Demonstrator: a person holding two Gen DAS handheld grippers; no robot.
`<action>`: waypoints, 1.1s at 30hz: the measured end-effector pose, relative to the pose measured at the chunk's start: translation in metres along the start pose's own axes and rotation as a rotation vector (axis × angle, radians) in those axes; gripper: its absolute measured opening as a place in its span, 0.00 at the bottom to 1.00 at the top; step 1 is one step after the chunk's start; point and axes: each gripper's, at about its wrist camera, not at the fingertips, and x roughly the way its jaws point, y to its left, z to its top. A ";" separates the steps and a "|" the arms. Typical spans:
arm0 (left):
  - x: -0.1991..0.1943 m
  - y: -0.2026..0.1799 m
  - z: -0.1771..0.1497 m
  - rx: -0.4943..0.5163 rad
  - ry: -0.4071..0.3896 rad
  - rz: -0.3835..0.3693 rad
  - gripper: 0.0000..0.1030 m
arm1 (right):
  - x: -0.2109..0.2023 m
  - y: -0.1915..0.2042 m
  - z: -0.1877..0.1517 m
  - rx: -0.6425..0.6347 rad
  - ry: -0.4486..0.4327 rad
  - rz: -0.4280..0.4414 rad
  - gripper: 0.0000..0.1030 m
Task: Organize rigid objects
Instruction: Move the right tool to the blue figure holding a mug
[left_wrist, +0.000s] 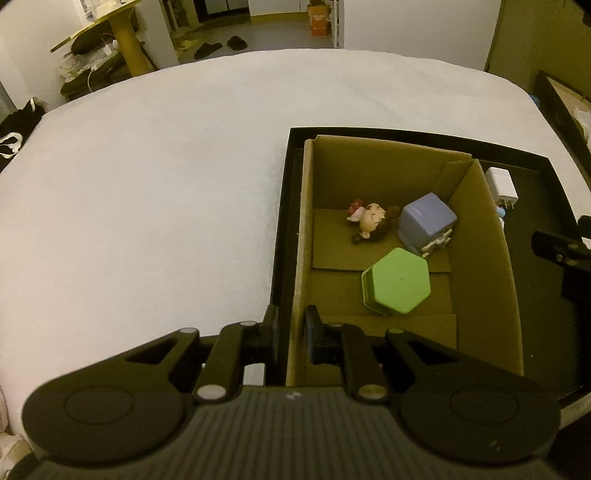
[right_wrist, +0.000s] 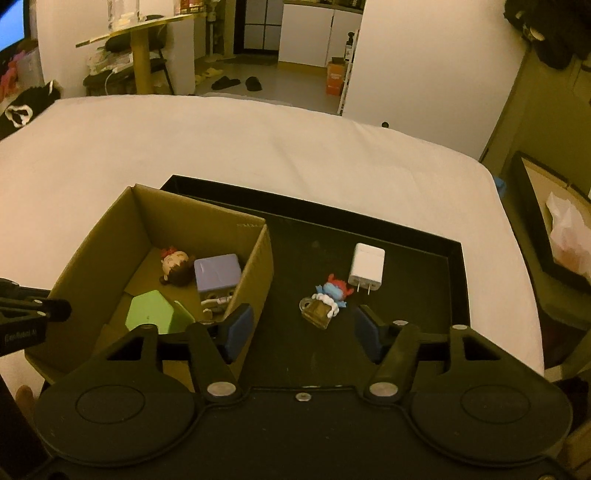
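Note:
A cardboard box (left_wrist: 476, 236) (right_wrist: 110, 225) stands in a black tray (left_wrist: 288, 177) (right_wrist: 417, 280) on a white bed. In the box lie a green hexagonal case (left_wrist: 397, 286) (right_wrist: 151, 312), a purple cube toy (left_wrist: 426, 221) (right_wrist: 218, 273) and a small doll (left_wrist: 371, 219) (right_wrist: 175, 266). On the tray floor lie a white charger (right_wrist: 366, 268) (left_wrist: 501, 186) and a blue figure with a brown mug (right_wrist: 327, 301). My left gripper (left_wrist: 291, 332) is shut on the box's left wall and the tray's rim. My right gripper (right_wrist: 303, 332) is open and empty, just in front of the blue figure.
The white bed (left_wrist: 147, 184) (right_wrist: 258, 147) spreads left and behind the tray. Another dark tray with white paper (right_wrist: 554, 229) sits off the bed at the right. A yellow table (right_wrist: 140, 44), slippers and an orange box stand on the floor behind.

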 end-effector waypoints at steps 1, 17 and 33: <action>0.000 0.000 0.000 0.001 0.001 0.006 0.16 | 0.000 -0.002 -0.001 0.006 -0.003 0.002 0.65; 0.000 -0.017 0.001 0.057 -0.003 0.114 0.49 | 0.011 -0.035 -0.016 0.107 -0.024 0.034 0.74; 0.012 -0.039 0.006 0.137 -0.019 0.242 0.59 | 0.045 -0.056 -0.021 0.168 -0.025 0.092 0.79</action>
